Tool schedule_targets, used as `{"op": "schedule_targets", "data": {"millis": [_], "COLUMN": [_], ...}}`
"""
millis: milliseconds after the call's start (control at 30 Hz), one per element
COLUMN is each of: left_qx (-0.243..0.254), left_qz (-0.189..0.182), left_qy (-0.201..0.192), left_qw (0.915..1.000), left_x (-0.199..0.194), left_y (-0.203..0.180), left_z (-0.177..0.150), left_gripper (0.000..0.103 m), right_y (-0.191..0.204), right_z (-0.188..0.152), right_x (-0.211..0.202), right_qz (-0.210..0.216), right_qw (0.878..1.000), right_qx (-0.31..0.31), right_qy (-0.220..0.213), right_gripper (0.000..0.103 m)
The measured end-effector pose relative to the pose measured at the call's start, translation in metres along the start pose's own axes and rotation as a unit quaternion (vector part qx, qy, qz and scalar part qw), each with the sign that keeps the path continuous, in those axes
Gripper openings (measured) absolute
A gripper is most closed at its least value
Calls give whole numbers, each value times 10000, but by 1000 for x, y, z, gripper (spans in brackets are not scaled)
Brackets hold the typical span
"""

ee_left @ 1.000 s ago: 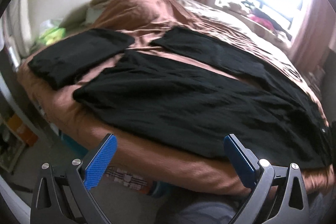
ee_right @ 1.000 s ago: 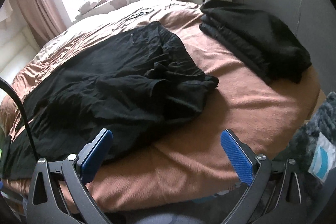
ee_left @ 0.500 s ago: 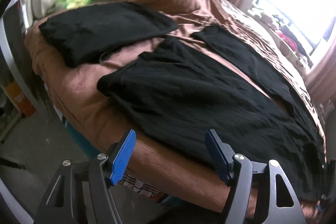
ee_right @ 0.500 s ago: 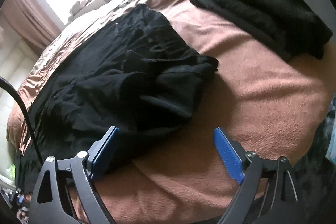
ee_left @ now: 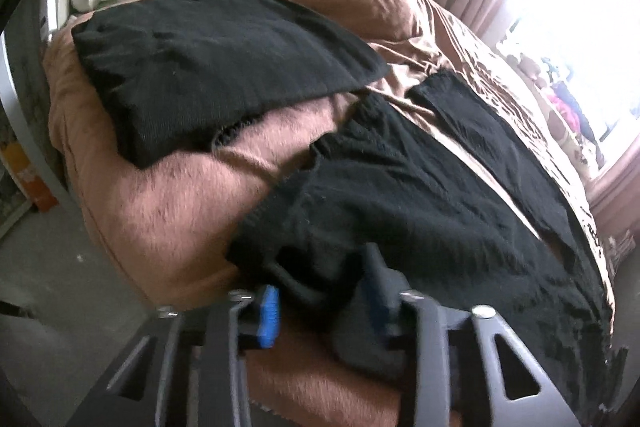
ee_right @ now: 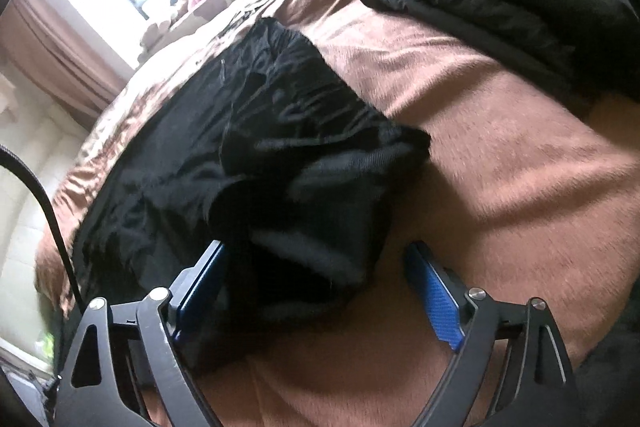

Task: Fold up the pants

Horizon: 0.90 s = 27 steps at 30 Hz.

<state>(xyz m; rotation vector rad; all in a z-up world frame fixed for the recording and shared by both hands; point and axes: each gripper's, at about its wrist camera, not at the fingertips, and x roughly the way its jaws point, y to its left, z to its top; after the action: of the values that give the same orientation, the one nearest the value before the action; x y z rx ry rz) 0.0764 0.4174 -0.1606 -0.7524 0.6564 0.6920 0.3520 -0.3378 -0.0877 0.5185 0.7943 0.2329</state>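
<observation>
Brown fuzzy blanket (ee_left: 168,211) is covering the bed, with the long black knit pants (ee_left: 420,195) lying spread out on it, so folding is barely getting going. Left gripper (ee_left: 324,301) is closing narrow, bunching the near hem corner between its jaws. Right gripper (ee_right: 316,279) is staying wide but easing inward around the crumpled waist end. Every fold is still waiting.

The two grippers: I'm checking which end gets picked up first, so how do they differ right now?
The left gripper has its jaws narrow and closing, with the hem of the black pants bunched between them; the right gripper stands much wider, closing only slightly, with the waist end lying between its pads unpinched. Both have blue pads and point down at the pants on the brown blanket.
</observation>
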Motion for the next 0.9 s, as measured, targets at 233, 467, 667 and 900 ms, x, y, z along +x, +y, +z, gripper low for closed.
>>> {"op": "schedule_targets", "data": {"millis": [233, 467, 667, 900], "left_qx": [-6, 83, 174, 276], "left_qz": [-4, -87, -170, -337], "left_qy": [-206, -464, -745, -945], "left_qw": [9998, 9989, 9969, 9946], "left_x": [-4, -26, -49, -71], "left_y": [-5, -16, -31, -52], "left_z": [12, 28, 45, 71], "left_gripper": [8, 6, 6, 5], "right_y": [-25, -39, -36, -26], "right_z": [13, 12, 14, 14], "right_x": [12, -3, -34, -48], "right_qz": [547, 939, 848, 929], "right_qw": [9968, 9914, 9911, 9893], "right_qx": [576, 879, 840, 850], "right_qy": [-64, -229, -583, -734], "right_gripper": [39, 4, 1, 1]}}
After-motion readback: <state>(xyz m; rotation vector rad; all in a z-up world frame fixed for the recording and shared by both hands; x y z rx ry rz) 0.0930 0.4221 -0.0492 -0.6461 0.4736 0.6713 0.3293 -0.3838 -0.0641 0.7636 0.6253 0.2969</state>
